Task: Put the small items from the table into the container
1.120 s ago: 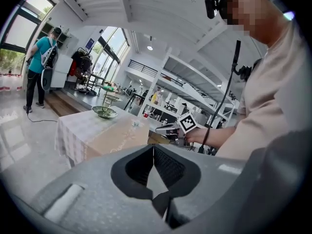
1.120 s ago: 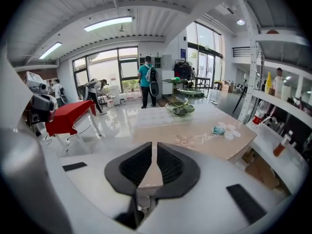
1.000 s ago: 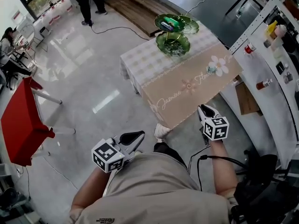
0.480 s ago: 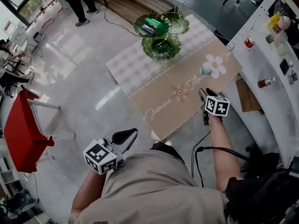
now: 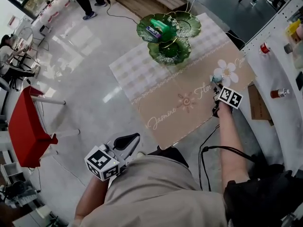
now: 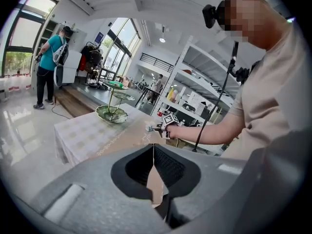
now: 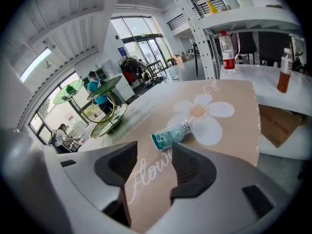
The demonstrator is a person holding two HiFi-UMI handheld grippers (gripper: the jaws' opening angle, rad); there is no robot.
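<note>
A small bottle [image 7: 170, 134] with a teal label and a silver cap lies on its side on the white flower printed on the tan tablecloth [image 5: 180, 112]. My right gripper [image 7: 155, 167] hovers just short of it, jaws opening, nothing between them. In the head view the right gripper [image 5: 218, 90] sits at the table's right edge beside the bottle [image 5: 216, 79]. The green leaf-shaped tiered dish stand [image 5: 169, 48] stands at the far end and holds a green item [image 5: 163, 26] and a blue one [image 5: 152, 31]. My left gripper [image 5: 136, 137] is shut and empty, off the table by my hip.
White shelving [image 5: 279, 65] with bottles runs along the table's right side, with a brown box [image 5: 258, 103] below. A red table [image 5: 26, 126] stands on the floor at the left. A cable [image 5: 208, 148] hangs by my right arm. A person stands beyond the table.
My right gripper has travelled from the table's near edge out over the cloth to the flower print beside the bottle. The left gripper has shifted only a little by my hip.
</note>
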